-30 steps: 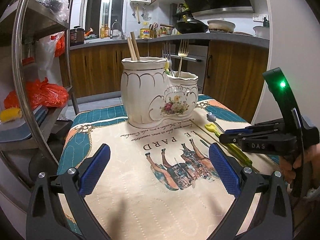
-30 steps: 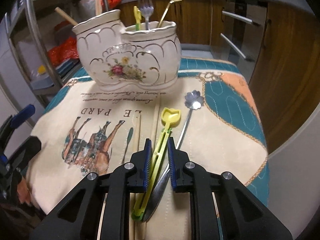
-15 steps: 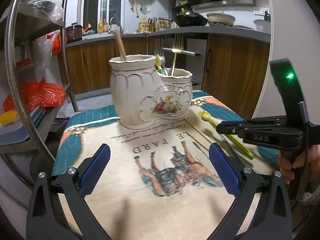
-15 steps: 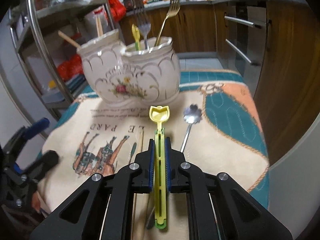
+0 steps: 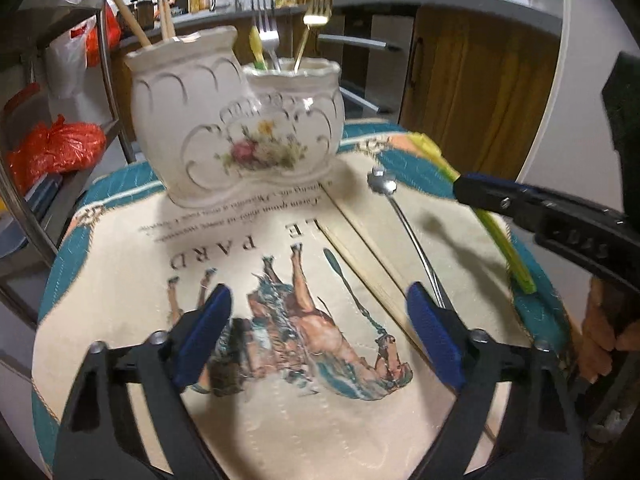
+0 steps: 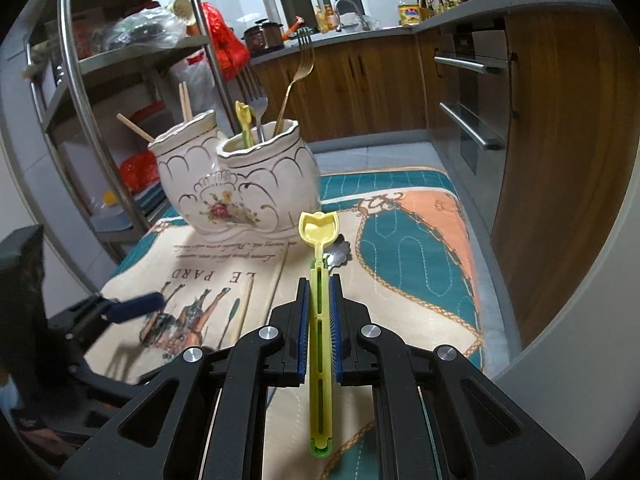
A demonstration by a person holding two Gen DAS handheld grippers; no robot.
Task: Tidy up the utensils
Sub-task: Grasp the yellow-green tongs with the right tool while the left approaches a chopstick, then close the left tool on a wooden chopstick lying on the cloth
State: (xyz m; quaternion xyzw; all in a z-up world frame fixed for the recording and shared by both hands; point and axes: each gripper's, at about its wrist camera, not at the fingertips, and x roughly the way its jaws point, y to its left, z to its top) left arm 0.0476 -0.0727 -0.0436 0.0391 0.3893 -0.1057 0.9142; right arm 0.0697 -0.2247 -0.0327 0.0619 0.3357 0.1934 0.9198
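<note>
We see the right claw (image 6: 319, 312) clamped on a yellow-green utensil (image 6: 319, 320) lifted before the ceramic holder (image 6: 236, 192). The left claw (image 5: 320, 336), empty, jaws wide but just narrowing, hangs nearer us than the holder.

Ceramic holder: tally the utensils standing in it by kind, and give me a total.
wooden chopsticks: 3
forks: 2 (one silver, one gold)
yellow plastic tulip-headed utensil: 1
Total in the ceramic holder: 6

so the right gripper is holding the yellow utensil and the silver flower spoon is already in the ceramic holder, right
Not quite. The right gripper does hold the yellow utensil, but the silver flower spoon lies on the tablecloth, beside the ceramic holder. The left wrist view shows it.
</note>
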